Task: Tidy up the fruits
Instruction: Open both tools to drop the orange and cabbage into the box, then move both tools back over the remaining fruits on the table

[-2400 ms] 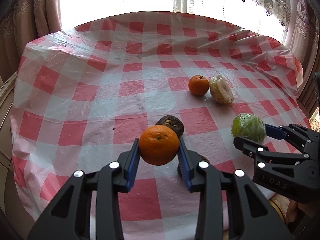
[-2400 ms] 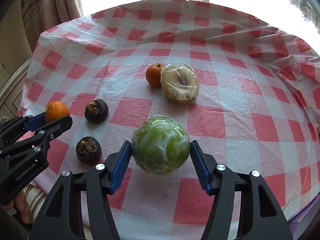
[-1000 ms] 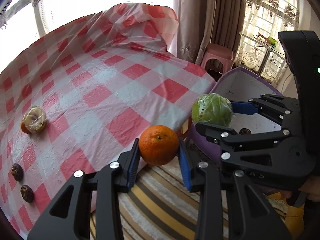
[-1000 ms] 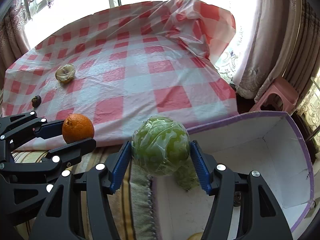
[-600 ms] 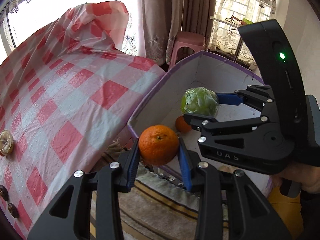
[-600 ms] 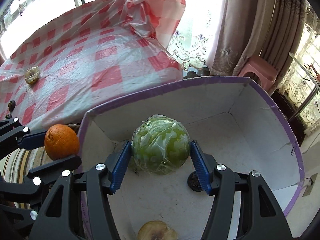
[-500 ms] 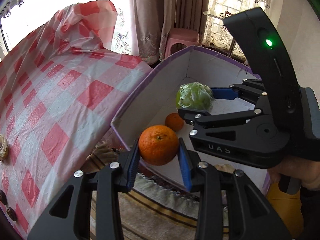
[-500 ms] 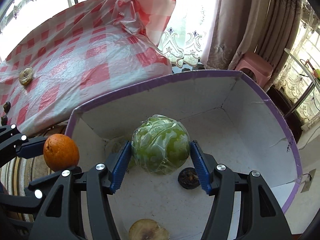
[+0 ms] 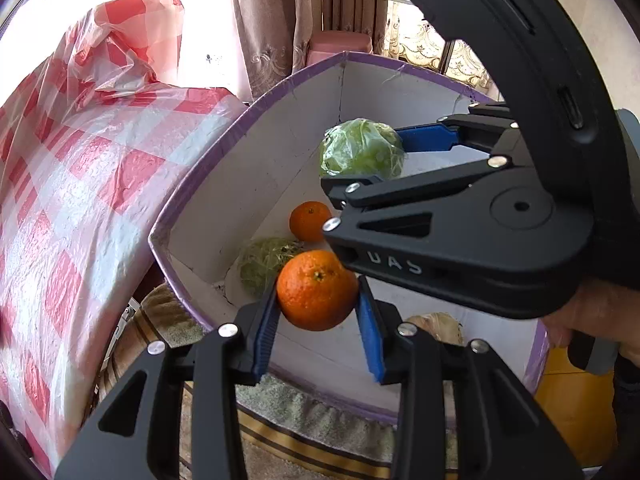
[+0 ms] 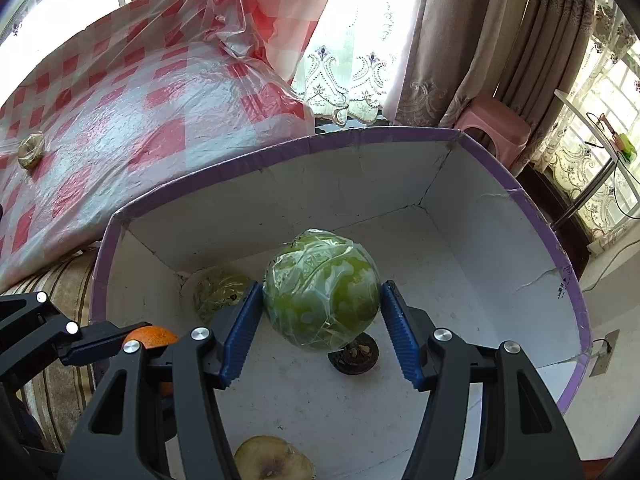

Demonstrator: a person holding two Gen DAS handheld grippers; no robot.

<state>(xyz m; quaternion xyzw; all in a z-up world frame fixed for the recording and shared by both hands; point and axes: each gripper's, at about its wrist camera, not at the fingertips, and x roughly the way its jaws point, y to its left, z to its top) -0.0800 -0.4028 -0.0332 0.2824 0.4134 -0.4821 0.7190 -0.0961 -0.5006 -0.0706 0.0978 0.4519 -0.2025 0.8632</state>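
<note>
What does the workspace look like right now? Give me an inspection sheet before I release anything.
Surface: table under a red-checked cloth with plastic film; the box stands beside it, lower down.
Job's things: orange in the left claw; wrapped green fruit in the right claw, both over the open box. Already inside: a small orange, a second wrapped green fruit, a dark round fruit, a pale cut fruit.
Clutter: a wrapped pale item left on the table.
Grippers: both shut on fruit.
Cables: one by the wall socket.
Surroundings: curtains, pink stool, striped rug.
</note>
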